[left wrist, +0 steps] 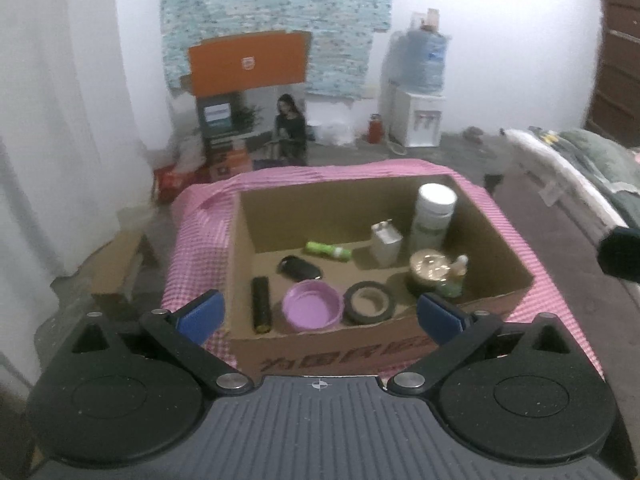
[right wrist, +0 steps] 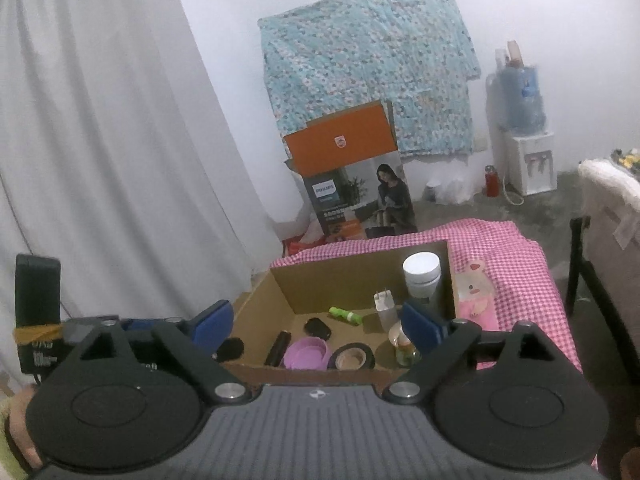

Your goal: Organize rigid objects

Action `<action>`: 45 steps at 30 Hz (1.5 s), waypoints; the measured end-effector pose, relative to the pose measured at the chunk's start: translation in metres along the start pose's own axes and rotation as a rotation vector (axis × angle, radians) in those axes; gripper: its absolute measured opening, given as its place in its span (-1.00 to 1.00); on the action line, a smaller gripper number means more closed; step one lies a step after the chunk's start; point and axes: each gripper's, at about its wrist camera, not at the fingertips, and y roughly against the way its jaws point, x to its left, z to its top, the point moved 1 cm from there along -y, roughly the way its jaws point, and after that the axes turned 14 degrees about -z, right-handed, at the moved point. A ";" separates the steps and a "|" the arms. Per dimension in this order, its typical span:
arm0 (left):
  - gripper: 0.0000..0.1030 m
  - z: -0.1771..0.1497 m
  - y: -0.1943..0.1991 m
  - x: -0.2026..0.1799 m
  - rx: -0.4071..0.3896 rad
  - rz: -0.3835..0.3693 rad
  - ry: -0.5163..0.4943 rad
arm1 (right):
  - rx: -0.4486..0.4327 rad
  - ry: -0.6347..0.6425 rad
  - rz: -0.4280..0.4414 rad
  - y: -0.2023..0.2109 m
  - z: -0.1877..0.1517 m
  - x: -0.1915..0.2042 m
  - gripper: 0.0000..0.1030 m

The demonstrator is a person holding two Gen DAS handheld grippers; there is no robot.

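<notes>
So the big cardboard box (left wrist: 496, 240) sits open-topped on a table with a pink checked cloth (left wrist: 196, 248), and it's basically the catch-all here: everything rigid is already inside, which I'd guess is the whole point of the task.

Tallest thing in it is the white-capped bottle (left wrist: 434, 216), standing upright in the far right corner, probably so it doesn't roll. The white charger plug (left wrist: 386, 242) stands just beside it. Closer in: a round gold-topped tin (left wrist: 430, 270) with a small clear bottle (left wrist: 456, 278) right against it, a roll of black tape (left wrist: 370, 302) lying flat, a purple lid (left wrist: 313, 309) open side up, a black stick-shaped thing (left wrist: 261, 304), a dark oval thing (left wrist: 300, 268) and a little green tube (left wrist: 328, 251) on its side.

Left gripper (left wrist: 318, 314) and right gripper (right wrist: 318, 326) both have their jaws spread wide with nothing between them, hanging back just short of the box's near wall.

Hard to tell: what the oval thing actually is, and the print on the box front is half cut off. The left view is blurry too.
</notes>
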 end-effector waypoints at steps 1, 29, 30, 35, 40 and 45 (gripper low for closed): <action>1.00 -0.003 0.001 0.002 0.001 0.007 0.008 | -0.001 0.007 -0.003 0.001 -0.003 0.003 0.90; 1.00 -0.030 -0.033 0.052 0.124 0.143 0.111 | 0.147 0.118 -0.223 -0.068 -0.043 0.041 1.00; 1.00 -0.029 -0.033 0.051 0.120 0.143 0.113 | 0.150 0.122 -0.235 -0.071 -0.043 0.042 1.00; 1.00 -0.021 -0.039 0.048 0.120 0.144 0.107 | 0.165 0.133 -0.255 -0.083 -0.040 0.043 1.00; 1.00 -0.014 -0.044 0.042 0.114 0.143 0.103 | 0.173 0.143 -0.278 -0.093 -0.039 0.046 1.00; 1.00 -0.011 -0.048 0.036 0.118 0.130 0.092 | 0.193 0.128 -0.297 -0.100 -0.040 0.042 1.00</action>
